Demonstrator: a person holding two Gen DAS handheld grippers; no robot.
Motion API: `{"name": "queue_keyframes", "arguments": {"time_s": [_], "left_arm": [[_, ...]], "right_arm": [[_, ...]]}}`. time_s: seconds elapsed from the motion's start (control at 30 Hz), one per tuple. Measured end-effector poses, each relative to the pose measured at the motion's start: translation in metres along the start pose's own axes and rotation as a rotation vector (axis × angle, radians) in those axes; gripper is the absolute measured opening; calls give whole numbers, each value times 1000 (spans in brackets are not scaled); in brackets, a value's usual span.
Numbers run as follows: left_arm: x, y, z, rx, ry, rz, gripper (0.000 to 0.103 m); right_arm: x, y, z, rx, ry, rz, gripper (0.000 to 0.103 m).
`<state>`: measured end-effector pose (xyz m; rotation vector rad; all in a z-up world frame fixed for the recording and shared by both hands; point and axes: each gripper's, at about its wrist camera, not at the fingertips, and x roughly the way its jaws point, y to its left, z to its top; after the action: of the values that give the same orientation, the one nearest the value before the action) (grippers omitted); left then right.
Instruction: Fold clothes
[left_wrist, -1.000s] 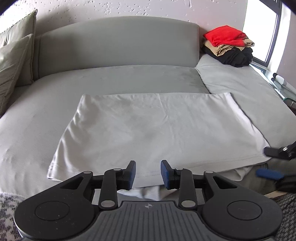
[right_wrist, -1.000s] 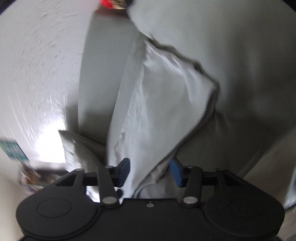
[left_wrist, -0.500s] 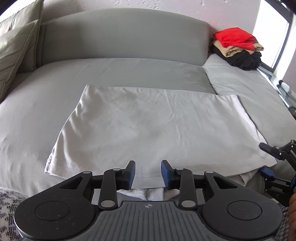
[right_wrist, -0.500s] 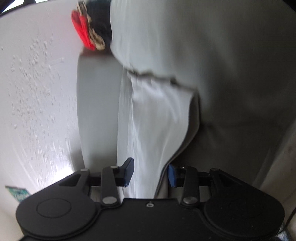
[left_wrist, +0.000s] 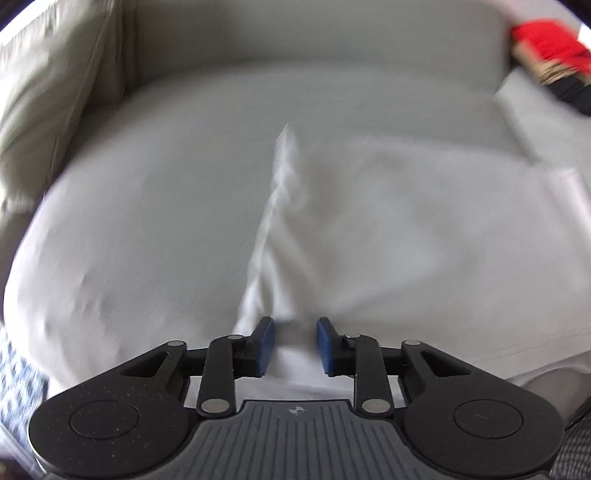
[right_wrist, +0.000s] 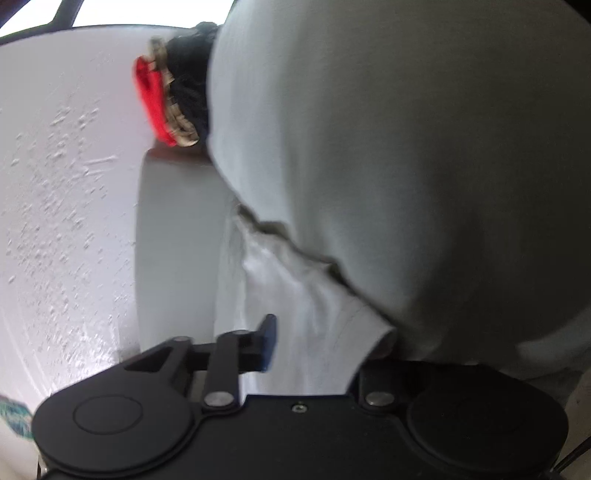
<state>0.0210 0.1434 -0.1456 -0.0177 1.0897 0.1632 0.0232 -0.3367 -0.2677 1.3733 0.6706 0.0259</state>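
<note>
The pale grey-white folded cotton garment (left_wrist: 388, 236) is laid flat on the grey upholstered sofa seat (left_wrist: 147, 221), its long axis running left to right across the left wrist view. Olive cushions (left_wrist: 55, 92) are noted at the far left, well apart from it. The left gripper (left_wrist: 295, 345) is placed at the garment's near left corner, jaws parted, fabric lying between the blue pads (left_wrist: 265, 343) without being pressed; its jaws have just been opening slightly. A raised crease runs away from this gripper toward the backrest. Bare seat is available to the left and beyond. At the right end the right gripper (right_wrist: 314, 343) has just been closing, with the garment's edge (right_wrist: 314, 314) between its jaws; one pad is hidden by cloth, and a pinch is judged likely. A stack of red, tan and black folded clothes (left_wrist: 550, 59) occupies the far right corner, well clear.
</note>
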Motion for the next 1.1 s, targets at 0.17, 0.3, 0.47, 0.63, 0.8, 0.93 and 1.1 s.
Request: {"name": "queue_keyframes", "arguments": {"time_s": [0.17, 0.3, 0.47, 0.63, 0.8, 0.93, 1.1], "left_arm": [[-3, 13, -8, 72, 38, 30, 34], [-15, 27, -8, 56, -33, -4, 33], [-34, 44, 1, -24, -256, -8, 42], [-40, 71, 3, -212, -323, -92, 42], [-40, 98, 2, -356, -338, -147, 42], [-34, 118, 0, -487, -321, -196, 42], [-26, 130, -3, -555, -284, -229, 41]], "right_arm": [[2, 4, -1, -15, -21, -68, 3], [4, 39, -10, -226, -52, -181, 3], [7, 103, -35, -552, -128, -271, 3], [21, 170, -81, -851, -122, -276, 3], [48, 232, -146, -969, -18, -176, 3], [79, 252, -210, -1028, 105, -105, 3], [149, 194, -289, -1179, 468, -303, 4]]}}
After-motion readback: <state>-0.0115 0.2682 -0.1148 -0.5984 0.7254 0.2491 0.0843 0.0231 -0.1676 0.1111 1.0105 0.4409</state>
